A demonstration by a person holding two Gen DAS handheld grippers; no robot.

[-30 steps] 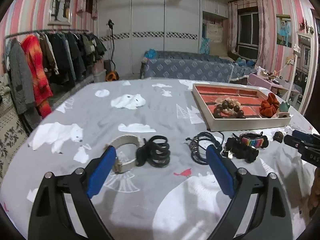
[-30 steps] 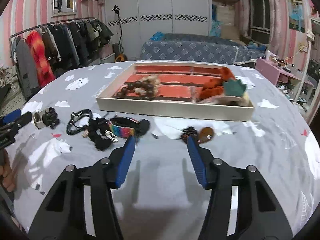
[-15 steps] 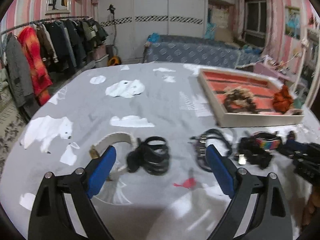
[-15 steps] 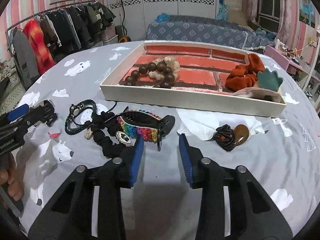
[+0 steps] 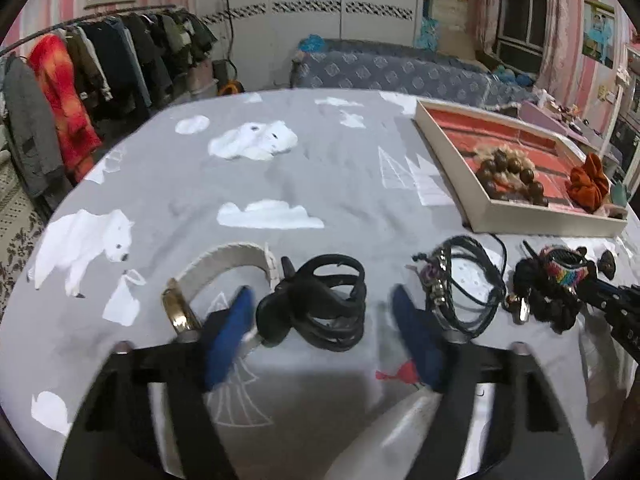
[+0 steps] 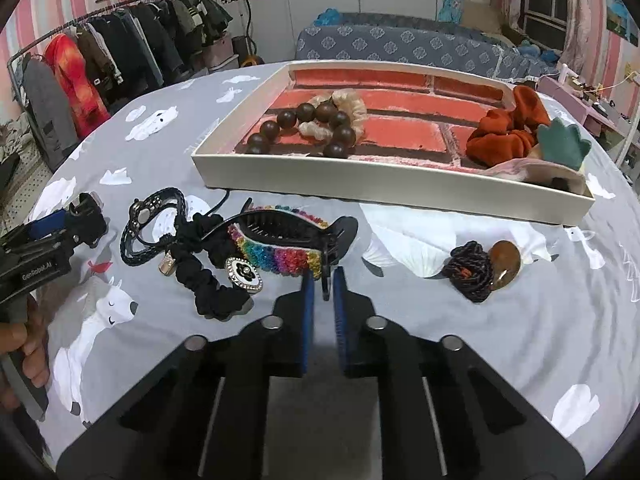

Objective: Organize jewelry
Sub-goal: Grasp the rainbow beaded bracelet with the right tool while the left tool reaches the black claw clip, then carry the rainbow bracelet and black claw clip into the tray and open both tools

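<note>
The right gripper [image 6: 323,280], clamped thinly on the rainbow hair claw's [image 6: 288,240] black handle, could drag the tangled black scrunchie [image 6: 208,280] at its eight o'clock — while the left gripper [image 5: 320,312] is closing, not yet touching the black cord coil [image 5: 324,304] between its pads.

Bare grey sheet [image 6: 460,320] open ahead of the right gripper [image 6: 323,280], tray wall [image 6: 360,188] barring the far side, cord bundle [image 6: 470,270] and black scrunchie [image 6: 208,280] flanking the lane
</note>
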